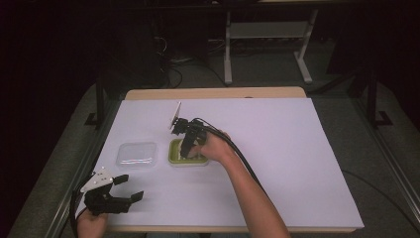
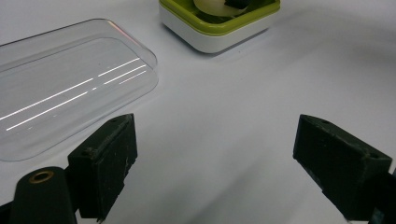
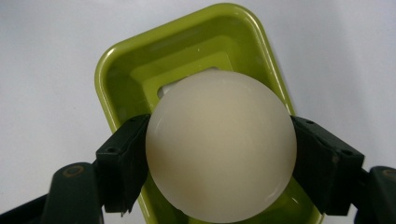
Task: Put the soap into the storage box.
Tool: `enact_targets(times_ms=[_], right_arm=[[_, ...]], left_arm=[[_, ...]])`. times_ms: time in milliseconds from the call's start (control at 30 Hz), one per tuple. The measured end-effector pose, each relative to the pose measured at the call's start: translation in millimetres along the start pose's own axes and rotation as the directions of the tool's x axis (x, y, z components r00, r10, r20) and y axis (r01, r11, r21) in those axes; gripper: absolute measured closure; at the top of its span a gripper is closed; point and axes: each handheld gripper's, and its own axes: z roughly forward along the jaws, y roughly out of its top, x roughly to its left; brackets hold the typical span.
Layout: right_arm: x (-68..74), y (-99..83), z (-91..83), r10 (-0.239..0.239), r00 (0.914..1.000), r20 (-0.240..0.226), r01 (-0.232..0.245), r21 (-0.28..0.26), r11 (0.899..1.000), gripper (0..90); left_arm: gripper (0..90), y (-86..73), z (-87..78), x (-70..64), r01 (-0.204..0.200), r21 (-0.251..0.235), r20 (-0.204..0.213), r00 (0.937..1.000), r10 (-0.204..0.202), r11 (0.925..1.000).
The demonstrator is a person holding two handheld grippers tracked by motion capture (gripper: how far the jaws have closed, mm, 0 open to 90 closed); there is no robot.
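Right tool clamps the white ball directly over the green tray, lined up for dropping in. Left tool waits wide open and empty beside the clear lid, ready to cover.

— Where's your right gripper?
— Your right forearm reaches out over mid-table, the gripper tipped steeply down, jaws clamped from both sides.
— And your left gripper?
— Low at the near left edge, jaws spread wide, nothing between them.
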Motion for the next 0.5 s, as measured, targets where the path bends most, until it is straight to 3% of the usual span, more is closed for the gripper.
enact_targets(times_ms=[500], right_arm=[[0.9, 0.4, 1.8, -0.003, 1.0000, 0.000, 0.003, 0.007, 1.000, 24.4]], left_arm=[[12.9, 0.1, 0.0, -0.7, -0.002, -0.001, -0.001, 1.0000, 0.002, 1.0000]])
